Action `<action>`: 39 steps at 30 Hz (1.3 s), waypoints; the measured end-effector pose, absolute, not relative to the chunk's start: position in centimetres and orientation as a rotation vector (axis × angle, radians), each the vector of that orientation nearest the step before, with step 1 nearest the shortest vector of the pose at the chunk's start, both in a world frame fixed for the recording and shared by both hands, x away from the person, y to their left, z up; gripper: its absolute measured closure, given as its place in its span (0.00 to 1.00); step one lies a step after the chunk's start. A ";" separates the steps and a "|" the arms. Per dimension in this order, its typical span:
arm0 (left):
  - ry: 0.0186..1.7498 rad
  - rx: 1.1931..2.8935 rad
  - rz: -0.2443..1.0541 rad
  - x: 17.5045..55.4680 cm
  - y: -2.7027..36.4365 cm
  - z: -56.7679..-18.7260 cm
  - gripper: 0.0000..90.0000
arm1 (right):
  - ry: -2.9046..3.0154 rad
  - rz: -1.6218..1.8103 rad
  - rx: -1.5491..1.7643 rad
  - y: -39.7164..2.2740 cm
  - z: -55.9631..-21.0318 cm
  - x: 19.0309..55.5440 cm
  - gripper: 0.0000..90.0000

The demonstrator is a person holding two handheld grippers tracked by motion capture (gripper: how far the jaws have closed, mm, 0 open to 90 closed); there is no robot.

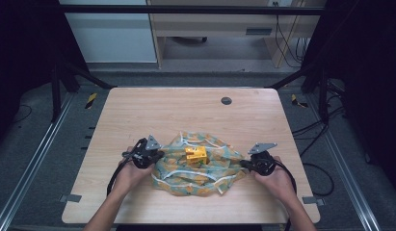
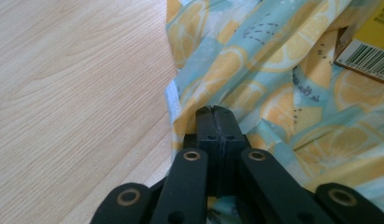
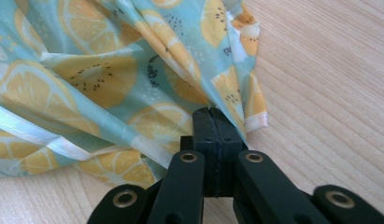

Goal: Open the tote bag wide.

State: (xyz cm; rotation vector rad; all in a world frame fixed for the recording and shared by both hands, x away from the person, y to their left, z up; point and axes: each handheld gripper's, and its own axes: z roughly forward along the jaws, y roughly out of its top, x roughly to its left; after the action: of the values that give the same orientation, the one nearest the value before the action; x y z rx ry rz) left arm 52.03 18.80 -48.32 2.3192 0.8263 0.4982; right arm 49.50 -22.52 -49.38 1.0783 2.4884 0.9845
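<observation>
You have both grippers on the crumpled teal cloth printed with orange slices (image 1: 198, 168), which lies near the front middle of the pale wooden table (image 1: 152, 110) with a small yellow cardboard box (image 1: 196, 155) resting on it. Left gripper (image 2: 213, 112): jaws pressed together, pinching the cloth's left edge. Right gripper (image 3: 210, 114): likewise clamped on the right edge. Step in hand, probably: gathering the cloth around the box. Next move likely calls for lifting both edges evenly so the box stays centred.

i see the cloth (image 1: 198, 166) lying on the near half of the table (image 1: 138, 110); a box (image 1: 196, 155) sits on it; my left gripper (image 1: 156, 156) is at its left edge, right gripper (image 1: 244, 164) at its right.
</observation>
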 end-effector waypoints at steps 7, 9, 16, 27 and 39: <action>0.828 2.318 0.504 52.0 19.1 -48.4 1.00 | 2.486 1.000 1.079 -22.8 -49.5 49.5 1.00; 0.833 2.313 0.506 51.9 19.1 -48.3 1.00 | 2.483 1.002 1.086 -22.8 -49.5 49.5 1.00; 0.829 2.317 0.513 51.8 19.2 -48.4 1.00 | 2.480 1.002 1.084 -22.9 -49.5 49.4 1.00; 0.819 2.300 0.504 51.6 19.1 -47.9 1.00 | 2.463 1.050 1.101 -22.9 -49.2 49.4 1.00; 0.760 2.249 0.476 50.7 18.2 -46.6 1.00 | 2.441 1.138 1.015 -21.4 -47.8 49.5 1.00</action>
State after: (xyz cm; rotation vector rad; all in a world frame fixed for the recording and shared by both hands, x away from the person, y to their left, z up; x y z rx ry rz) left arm 50.73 18.25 -46.63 2.2489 0.7604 0.4757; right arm 49.51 -21.35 -47.76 1.0148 2.4409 1.1383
